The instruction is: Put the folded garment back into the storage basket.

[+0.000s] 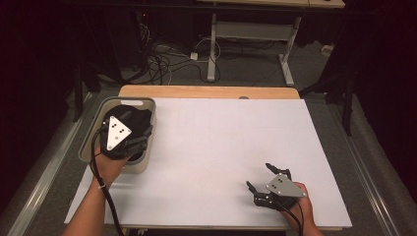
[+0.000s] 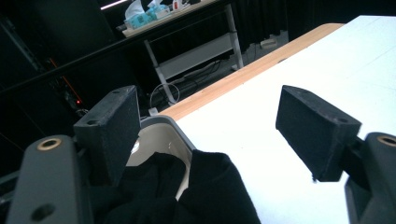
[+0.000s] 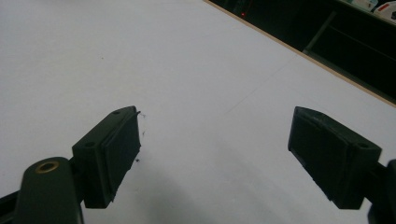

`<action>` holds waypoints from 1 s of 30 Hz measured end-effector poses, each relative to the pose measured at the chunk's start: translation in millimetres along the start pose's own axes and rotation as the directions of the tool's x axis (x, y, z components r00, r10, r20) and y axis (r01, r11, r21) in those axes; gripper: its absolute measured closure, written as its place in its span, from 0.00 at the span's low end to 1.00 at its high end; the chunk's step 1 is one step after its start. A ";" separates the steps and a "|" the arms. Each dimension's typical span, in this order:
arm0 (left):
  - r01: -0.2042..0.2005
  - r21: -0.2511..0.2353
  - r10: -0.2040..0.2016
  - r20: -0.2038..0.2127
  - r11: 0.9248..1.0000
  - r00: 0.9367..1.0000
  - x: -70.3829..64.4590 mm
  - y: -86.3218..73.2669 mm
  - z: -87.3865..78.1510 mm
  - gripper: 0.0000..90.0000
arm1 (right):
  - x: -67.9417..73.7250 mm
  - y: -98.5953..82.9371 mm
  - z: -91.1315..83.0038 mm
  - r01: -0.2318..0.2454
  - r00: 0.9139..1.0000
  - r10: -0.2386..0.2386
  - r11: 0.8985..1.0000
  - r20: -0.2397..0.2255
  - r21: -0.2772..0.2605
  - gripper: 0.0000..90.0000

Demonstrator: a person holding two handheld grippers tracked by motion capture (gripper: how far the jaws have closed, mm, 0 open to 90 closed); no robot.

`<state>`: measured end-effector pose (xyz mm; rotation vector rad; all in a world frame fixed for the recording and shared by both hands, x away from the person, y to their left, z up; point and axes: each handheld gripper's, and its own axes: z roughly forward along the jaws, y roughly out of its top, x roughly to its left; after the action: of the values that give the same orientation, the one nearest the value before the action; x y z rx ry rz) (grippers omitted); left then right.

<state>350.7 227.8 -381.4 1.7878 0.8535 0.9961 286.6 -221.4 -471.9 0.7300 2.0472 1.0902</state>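
1. Black cloth [image 2: 205, 196] lay bunched inside the grey bin [image 1: 147, 105], at the left edge of the white surface [image 1: 221, 147], with a fold draped over the bin's near wall.
2. Over the bin hung the left gripper [image 1: 129, 129], its jaws spread wide apart and holding nothing; in the left gripper view the cloth sat just below and between them.
3. A likely fault, in my judgement: closing from this height could catch only a loose fold, so the cloth might slip free or drag out half-gathered.
4. Another risk: the left jaw stood close to the bin's rim, and a careless descent could knock or tilt the bin.
5. The left forearm reached forward from the surface's near edge, wrist bent down over the bin.
6. Well right of the bin, the right gripper [image 1: 260, 181] rested low near the surface's front edge, jaws also apart and empty, pointing across bare white.
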 end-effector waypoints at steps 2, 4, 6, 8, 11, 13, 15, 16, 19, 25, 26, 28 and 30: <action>-0.006 -0.002 0.006 0.007 1.000 1.000 -1.6 1.3 -0.5 0.24 | 0.1 -0.1 0.3 0.000 1.000 0.000 1.000 0.005 0.002 0.19; -0.014 0.001 0.014 0.011 1.000 1.000 -3.6 2.8 -0.5 0.24 | 0.4 -0.3 0.6 0.004 1.000 -0.004 1.000 0.009 0.006 0.19; -0.014 -0.002 0.015 0.010 1.000 1.000 -5.3 3.9 -0.5 0.24 | 0.4 -0.4 0.8 -0.001 1.000 0.001 1.000 0.008 0.006 0.19; -0.016 -0.006 0.016 0.013 1.000 1.000 -7.1 5.0 -0.6 0.24 | 0.3 -0.3 0.9 0.003 1.000 -0.003 1.000 0.008 0.006 0.19; -0.019 -0.011 0.019 0.017 1.000 1.000 -9.9 6.6 -1.1 0.24 | 0.4 -0.4 0.5 0.005 1.000 -0.005 1.000 0.010 0.006 0.19; -0.028 -0.014 0.028 0.025 1.000 0.999 -11.9 7.7 -1.6 0.24 | 0.4 -0.5 0.4 0.009 1.000 -0.010 1.000 0.015 0.008 0.19; -0.034 -0.015 0.035 0.031 0.999 0.999 -13.9 8.6 -2.0 0.24 | 0.3 -0.4 0.0 0.008 1.000 -0.008 1.000 0.018 0.007 0.19; -0.035 -0.017 0.035 0.031 0.999 0.999 -14.9 9.0 -2.2 0.24 | 0.1 -0.4 -0.1 0.005 1.000 -0.005 1.000 0.018 0.004 0.19; -0.040 -0.023 0.041 0.036 0.999 0.999 -17.2 10.5 -3.0 0.24 | -0.5 -0.7 0.0 0.005 1.000 -0.005 1.000 0.017 0.006 0.19; -0.057 -0.033 0.059 0.043 0.998 0.997 -21.7 13.2 -5.1 0.24 | 0.2 -0.3 -0.4 0.008 1.000 -0.008 1.000 0.017 0.005 0.19; -0.061 -0.034 0.062 0.041 0.998 0.997 -22.2 13.5 -5.4 0.24 | 0.5 -0.2 -0.4 0.011 1.000 -0.011 1.000 0.017 0.005 0.19; -0.061 -0.037 0.062 0.044 0.997 0.997 -22.6 14.0 -6.0 0.24 | 1.0 -0.1 -0.4 0.016 1.000 -0.016 1.000 0.015 0.004 0.19; -0.061 -0.040 0.063 0.047 0.997 0.997 -23.6 14.7 -6.6 0.24 | 1.1 -0.2 -0.4 0.015 1.000 -0.015 1.000 0.011 0.003 0.19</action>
<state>336.5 204.6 -372.5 1.8082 0.7483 0.9990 285.5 -220.9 -472.2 0.7202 2.0419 1.0726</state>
